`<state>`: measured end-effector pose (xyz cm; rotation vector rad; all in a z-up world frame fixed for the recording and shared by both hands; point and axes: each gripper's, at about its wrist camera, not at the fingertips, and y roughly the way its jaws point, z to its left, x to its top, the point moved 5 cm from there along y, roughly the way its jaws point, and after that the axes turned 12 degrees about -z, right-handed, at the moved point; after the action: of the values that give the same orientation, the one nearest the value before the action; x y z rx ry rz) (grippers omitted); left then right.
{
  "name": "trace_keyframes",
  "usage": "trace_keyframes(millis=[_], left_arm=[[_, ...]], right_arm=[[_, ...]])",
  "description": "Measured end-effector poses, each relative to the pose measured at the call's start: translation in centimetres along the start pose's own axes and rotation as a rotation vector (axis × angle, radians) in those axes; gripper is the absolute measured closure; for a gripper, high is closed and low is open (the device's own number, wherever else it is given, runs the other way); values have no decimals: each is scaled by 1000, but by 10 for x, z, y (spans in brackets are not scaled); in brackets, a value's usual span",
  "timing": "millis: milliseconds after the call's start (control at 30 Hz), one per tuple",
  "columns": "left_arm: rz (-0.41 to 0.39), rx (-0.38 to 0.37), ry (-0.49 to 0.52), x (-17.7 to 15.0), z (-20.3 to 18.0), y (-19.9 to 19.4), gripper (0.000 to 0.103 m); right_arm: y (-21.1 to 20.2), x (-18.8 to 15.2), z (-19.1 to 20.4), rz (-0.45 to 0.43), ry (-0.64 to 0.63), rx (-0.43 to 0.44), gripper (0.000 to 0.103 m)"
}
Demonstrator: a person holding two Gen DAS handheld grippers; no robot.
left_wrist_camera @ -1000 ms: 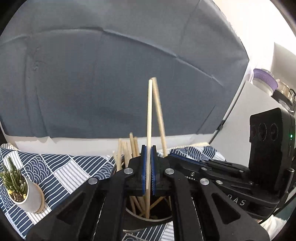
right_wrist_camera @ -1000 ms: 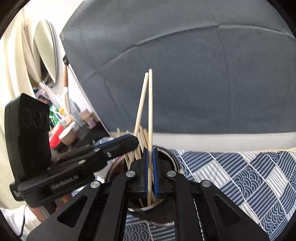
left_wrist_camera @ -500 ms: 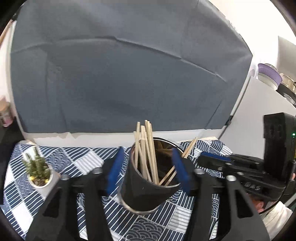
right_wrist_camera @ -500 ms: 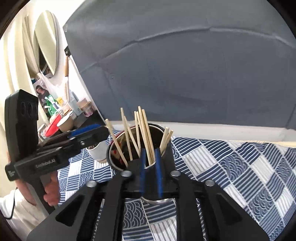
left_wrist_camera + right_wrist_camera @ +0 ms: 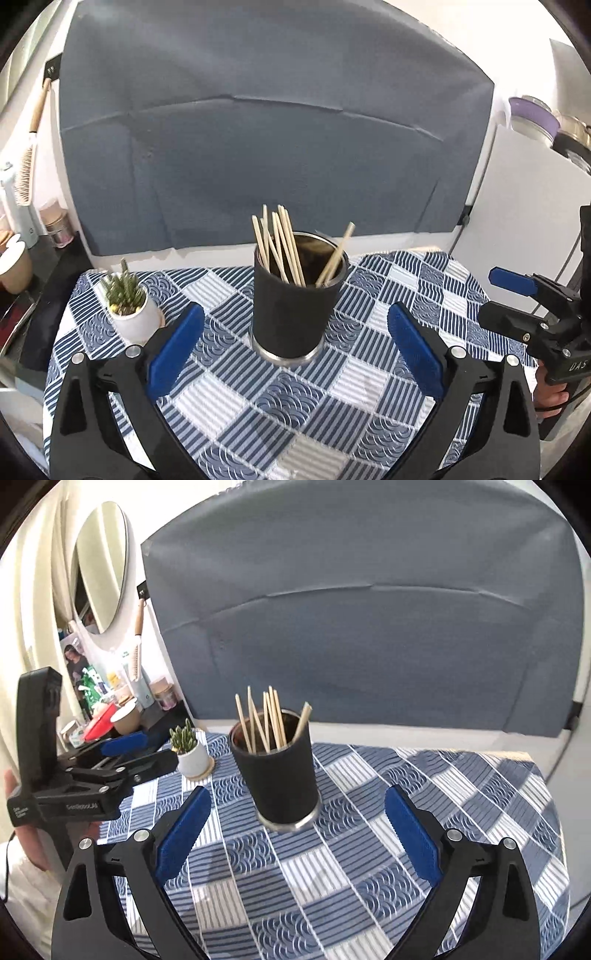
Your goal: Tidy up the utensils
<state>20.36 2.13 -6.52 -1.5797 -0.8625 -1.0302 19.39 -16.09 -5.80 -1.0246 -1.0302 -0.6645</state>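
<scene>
Chopstick cup [image 5: 291, 306] just beyond both opening, empty tongs [image 5: 295, 325].

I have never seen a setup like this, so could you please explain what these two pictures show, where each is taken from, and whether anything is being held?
There is no robot here: a person holds a hand-held gripper in each hand, and each gripper carries a wide-angle camera looking along its two blue-padded fingers. One picture looks out from the left gripper, the other from the right gripper; each also catches the other gripper at its edge. On the blue patterned tablecloth stands a dark cup full of wooden chopsticks, with a small potted plant beside it. Nothing is held: both grippers' jaws are opening and have nothing between them, and both sit short of the cup.
</scene>
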Motion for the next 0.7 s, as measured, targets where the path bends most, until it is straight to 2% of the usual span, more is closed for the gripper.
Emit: trace_keyframes(millis=[67, 233, 467, 600, 700], left_arm=[[-17, 51, 18, -2, -7, -17, 6], [-34, 75, 62, -11, -37, -55, 6], [26, 93, 61, -27, -63, -94, 6], [99, 56, -14, -36, -72, -107, 6], [100, 83, -27, -40, -75, -117, 6]], right_arm=[[-14, -5, 0, -1, 3, -2, 10], [-57, -15, 1, -15, -2, -22, 8], [-106, -26, 5, -24, -68, -130, 8], [-125, -29, 7, -18, -60, -163, 8], [-132, -29, 7, -17, -73, -181, 8]])
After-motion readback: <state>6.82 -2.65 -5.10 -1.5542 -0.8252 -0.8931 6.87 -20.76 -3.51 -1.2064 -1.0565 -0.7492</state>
